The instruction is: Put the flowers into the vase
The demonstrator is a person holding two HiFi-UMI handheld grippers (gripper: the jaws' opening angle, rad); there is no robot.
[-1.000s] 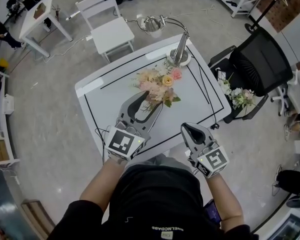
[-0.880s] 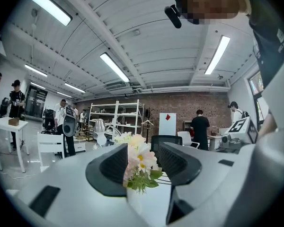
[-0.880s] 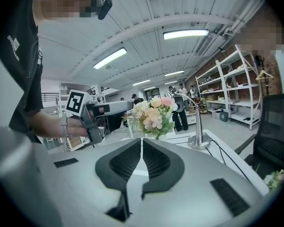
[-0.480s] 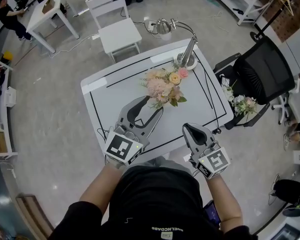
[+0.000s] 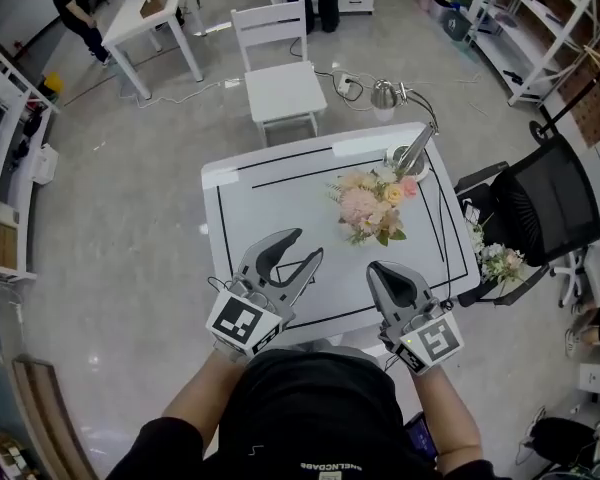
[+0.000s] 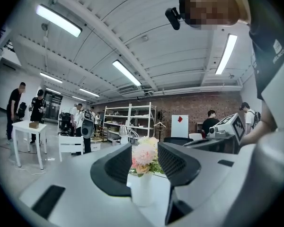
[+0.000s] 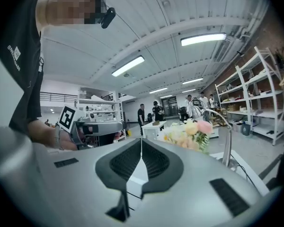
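Hovering at the table's (image 5: 270, 203) six o'clock, my left gripper (image 5: 308, 245) has jaws spread, right gripper (image 5: 380, 269) jaws pressed together. Flowers (image 5: 372, 206) fill the vase (image 6: 143, 190).

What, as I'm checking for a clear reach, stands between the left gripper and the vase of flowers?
Nothing visible does. The left gripper, jaws apart, faces the vase across bare table; the lamp stands beyond the flowers.

Left claw (image 6: 144, 146) with jaws apart; beyond the gap, pink flowers (image 6: 143, 156) in a white vase (image 6: 142, 191).
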